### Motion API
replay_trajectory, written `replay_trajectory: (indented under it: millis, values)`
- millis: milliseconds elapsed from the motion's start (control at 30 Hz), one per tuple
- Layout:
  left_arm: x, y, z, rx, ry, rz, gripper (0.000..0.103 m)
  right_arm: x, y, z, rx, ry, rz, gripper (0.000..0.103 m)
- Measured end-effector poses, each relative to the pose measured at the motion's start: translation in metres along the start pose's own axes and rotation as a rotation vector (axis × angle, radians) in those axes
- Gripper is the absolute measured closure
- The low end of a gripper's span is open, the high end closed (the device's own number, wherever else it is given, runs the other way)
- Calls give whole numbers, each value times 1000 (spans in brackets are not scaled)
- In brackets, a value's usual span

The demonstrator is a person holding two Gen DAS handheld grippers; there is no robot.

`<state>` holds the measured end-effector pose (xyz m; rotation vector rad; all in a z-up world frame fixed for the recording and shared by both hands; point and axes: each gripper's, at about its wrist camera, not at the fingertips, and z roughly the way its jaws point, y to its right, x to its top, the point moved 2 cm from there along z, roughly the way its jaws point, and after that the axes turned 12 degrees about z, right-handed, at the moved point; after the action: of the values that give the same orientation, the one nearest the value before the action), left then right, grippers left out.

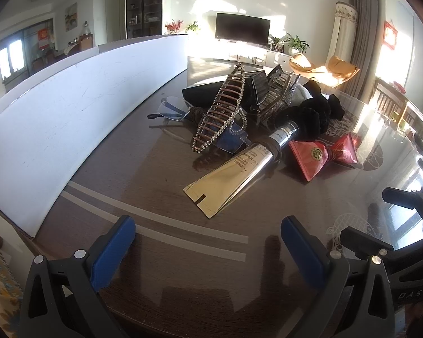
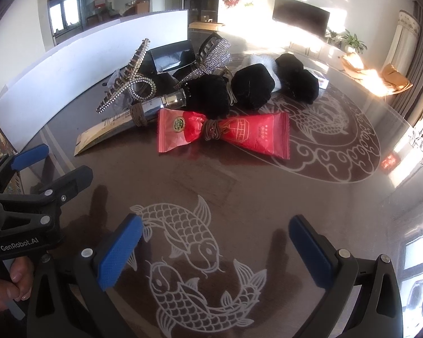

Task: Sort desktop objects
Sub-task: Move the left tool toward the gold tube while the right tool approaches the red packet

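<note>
Both tools hover low over the dark patterned table [image 2: 338, 197], near edge, jaws spread wide and empty: left gripper [image 1: 208, 249], right gripper [image 2: 215, 249]. The unsorted heap lies at table centre, well apart from both. Nearest the left tool is a gold cosmetic tube [image 1: 234, 174]; nearest the right, a red snack packet [image 2: 225, 133] cinched by a hair tie. Behind them: a brown rhinestone hair claw [image 1: 220, 112], clear glasses [image 1: 169, 109], black scrunchies [image 2: 253, 84]. A white board [image 1: 70, 112] stands along the far left. Best practice, likely: take outlying items first, gripping across the narrow waist, without disturbing the heap.
</note>
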<state>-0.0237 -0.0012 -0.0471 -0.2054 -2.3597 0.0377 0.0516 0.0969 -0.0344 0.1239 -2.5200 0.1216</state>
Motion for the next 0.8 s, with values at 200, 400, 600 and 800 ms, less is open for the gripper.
replay_trajectory:
  millis: [200, 400, 600, 800]
  values:
    - [1, 4, 2, 20, -24, 20, 0, 6, -1, 6, 24, 0, -30, 0]
    - [3, 5, 3, 33, -60, 32, 0, 12, 2, 12, 63, -18, -12, 0]
    - [7, 4, 3, 33, -118, 20, 0, 17, 5, 17, 89, 0, -23, 0]
    - [17, -2, 7, 36, -223, -12, 0, 22, 8, 20, 99, -2, -32, 0]
